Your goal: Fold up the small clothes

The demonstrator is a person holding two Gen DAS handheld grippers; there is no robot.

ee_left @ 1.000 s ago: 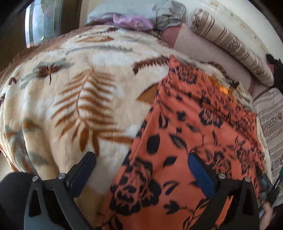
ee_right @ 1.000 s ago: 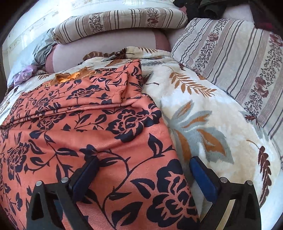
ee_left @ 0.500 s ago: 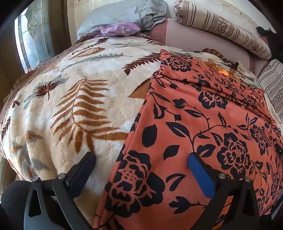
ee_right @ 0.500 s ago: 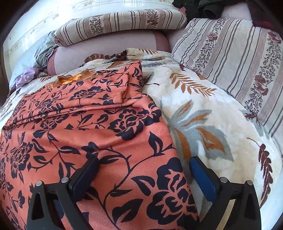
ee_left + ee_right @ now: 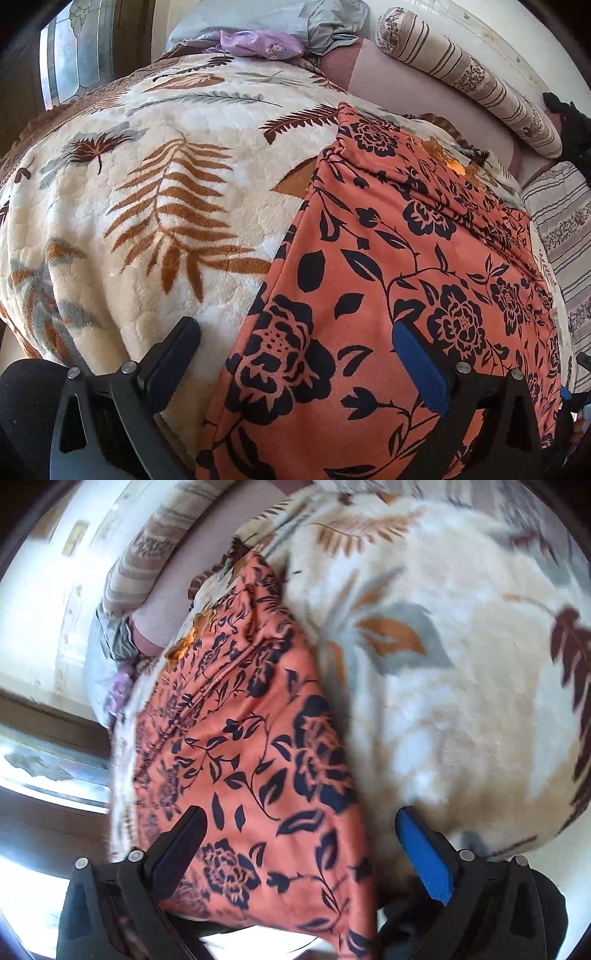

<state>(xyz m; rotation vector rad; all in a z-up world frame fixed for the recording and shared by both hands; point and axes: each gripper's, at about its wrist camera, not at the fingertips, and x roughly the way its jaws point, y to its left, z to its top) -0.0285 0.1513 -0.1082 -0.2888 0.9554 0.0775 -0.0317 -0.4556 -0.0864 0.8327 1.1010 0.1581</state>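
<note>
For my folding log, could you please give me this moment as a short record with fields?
garment: orange floral cloth, spread flat, hanging over near bed edge
surface: cream leaf-print blanket
left gripper: open, straddling the cloth's left edge
right gripper: open, over the cloth's right edge, view blurred and tilted
background: striped bolster, purple cloth
fold: none visible yet

A plush cream blanket [image 5: 155, 206] printed with brown and grey fern leaves covers the bed and fills the near and left part of the left wrist view. At its far edge lie a lilac flowered cloth [image 5: 258, 42] and a grey cloth [image 5: 325, 22]. A striped bolster [image 5: 469, 74] runs along the far right, with a striped pillow [image 5: 565, 221] at the right. A patterned glass window [image 5: 74, 55] shows far left.
</note>
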